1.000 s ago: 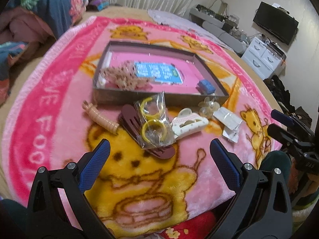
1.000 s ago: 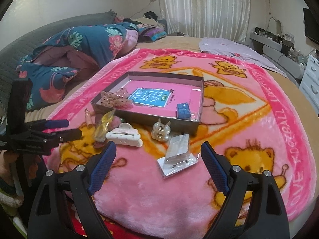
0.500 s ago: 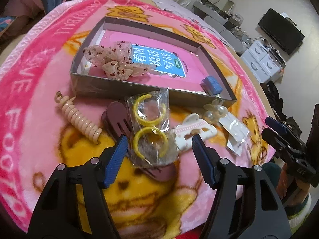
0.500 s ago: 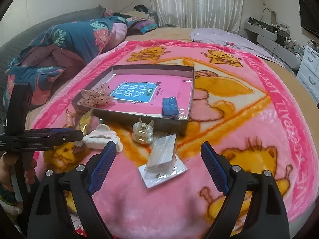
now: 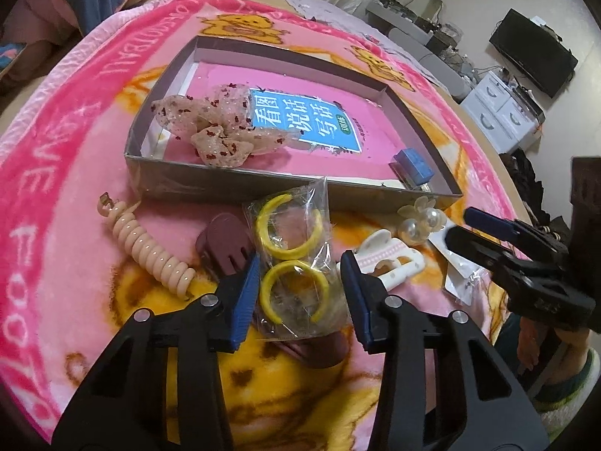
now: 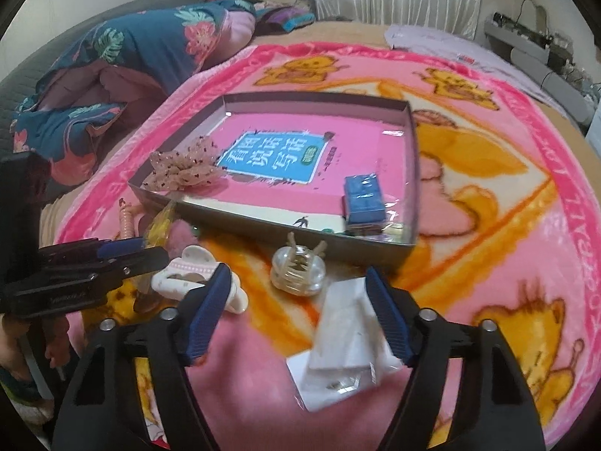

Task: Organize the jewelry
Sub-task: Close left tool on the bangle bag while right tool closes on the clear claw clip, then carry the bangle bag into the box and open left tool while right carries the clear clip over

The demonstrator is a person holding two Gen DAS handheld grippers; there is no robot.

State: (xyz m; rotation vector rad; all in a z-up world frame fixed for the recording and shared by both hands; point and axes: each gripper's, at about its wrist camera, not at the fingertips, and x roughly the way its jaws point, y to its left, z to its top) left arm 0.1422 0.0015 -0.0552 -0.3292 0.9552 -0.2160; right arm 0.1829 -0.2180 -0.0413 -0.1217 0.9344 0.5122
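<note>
A shallow grey box (image 5: 240, 184) (image 6: 411, 143) lies on the pink blanket; it holds a lace bow (image 5: 221, 127) and a small blue box (image 5: 413, 161). In front of it lie a clear bag of yellow hoop earrings (image 5: 296, 259), a dark red hair claw (image 5: 225, 240), a beige spiral clip (image 5: 150, 248), a white claw clip (image 5: 390, 259) (image 6: 195, 278), a pearl flower clip (image 5: 420, 218) (image 6: 296, 270) and a white earring card (image 6: 345, 342). My left gripper (image 5: 300, 293) is open, its fingers either side of the earring bag. My right gripper (image 6: 296, 312) is open above the card.
The pink bear blanket (image 6: 526, 225) covers a bed. A floral duvet (image 6: 142, 60) is piled at the far left. White drawers (image 5: 499, 112) and a television (image 5: 533, 52) stand past the bed's right side. Each gripper shows in the other's view.
My left gripper has come down and forward and narrowed, so its fingers now flank the earring bag. My right gripper has moved forward and lower toward the earring card.
</note>
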